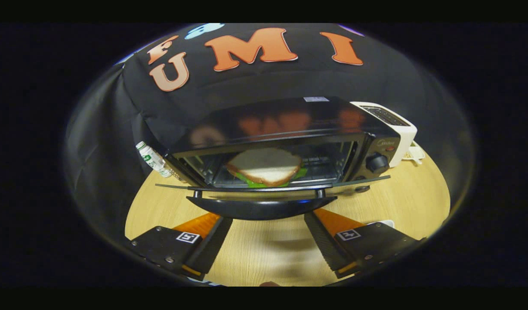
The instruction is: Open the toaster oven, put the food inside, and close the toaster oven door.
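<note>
The toaster oven sits toward the back of the wooden bench, and its glossy black top is mostly a mirror for the booth wall, so its real surface is hard to read. Its glass door is dropped open to nearly level, seen almost edge-on as a thin line, and the dark curved door handle under that edge hides the front of the oven floor. Inside, on the rack, lies the sandwich: a slice of white bread on top with a green leaf poking out beneath; whatever else is in it is covered. To the oven's right a white toaster is half hidden behind the oven's control panel with its black knob, and something pale behind it near the bench's back edge is too small to make out. At the oven's left, a small white bottle with green print leans at the bench's edge, partly tucked behind the oven's corner.

The gripper is spread wide, holding nothing; the tips of its two fingers reach just under the ends of the door handle, and whether they touch it I cannot tell. Bare pale wood lies between the fingers, with a soft shadow on it. Black cloth hangs all round behind the bench.
</note>
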The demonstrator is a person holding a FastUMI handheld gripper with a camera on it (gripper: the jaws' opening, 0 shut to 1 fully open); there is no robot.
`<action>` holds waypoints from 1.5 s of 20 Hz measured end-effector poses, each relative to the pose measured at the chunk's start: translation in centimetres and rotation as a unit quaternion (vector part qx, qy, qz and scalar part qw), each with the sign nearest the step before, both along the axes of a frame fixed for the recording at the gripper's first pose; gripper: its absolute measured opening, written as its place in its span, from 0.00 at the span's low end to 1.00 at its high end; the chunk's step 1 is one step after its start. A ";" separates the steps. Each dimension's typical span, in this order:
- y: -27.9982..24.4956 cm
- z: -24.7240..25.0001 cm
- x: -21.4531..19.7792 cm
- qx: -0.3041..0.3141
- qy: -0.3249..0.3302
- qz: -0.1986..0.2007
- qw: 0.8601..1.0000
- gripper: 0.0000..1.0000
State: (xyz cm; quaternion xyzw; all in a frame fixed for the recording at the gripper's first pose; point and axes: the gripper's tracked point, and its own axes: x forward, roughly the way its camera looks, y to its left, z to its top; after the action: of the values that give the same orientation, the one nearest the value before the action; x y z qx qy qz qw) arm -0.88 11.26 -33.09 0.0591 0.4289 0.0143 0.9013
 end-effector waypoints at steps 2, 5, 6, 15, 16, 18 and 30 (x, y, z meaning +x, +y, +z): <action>0.0 0.5 1.5 -0.002 -0.009 -0.002 1.000 0.99; -0.3 1.0 3.6 -0.002 -0.020 -0.010 1.000 0.99; -0.5 1.4 4.2 -0.003 -0.025 -0.012 1.000 0.99; -0.5 2.4 3.8 -0.043 -0.038 0.019 0.998 0.99; -0.6 2.9 3.5 -0.045 -0.042 0.023 0.998 0.99; -0.8 4.5 3.3 -0.044 -0.064 0.029 0.997 0.99; -4.1 18.9 4.1 -0.049 -0.238 0.022 0.970 0.99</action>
State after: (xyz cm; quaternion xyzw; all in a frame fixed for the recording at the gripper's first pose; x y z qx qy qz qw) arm 3.26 7.15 -14.21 0.0006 0.2039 0.0267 0.9786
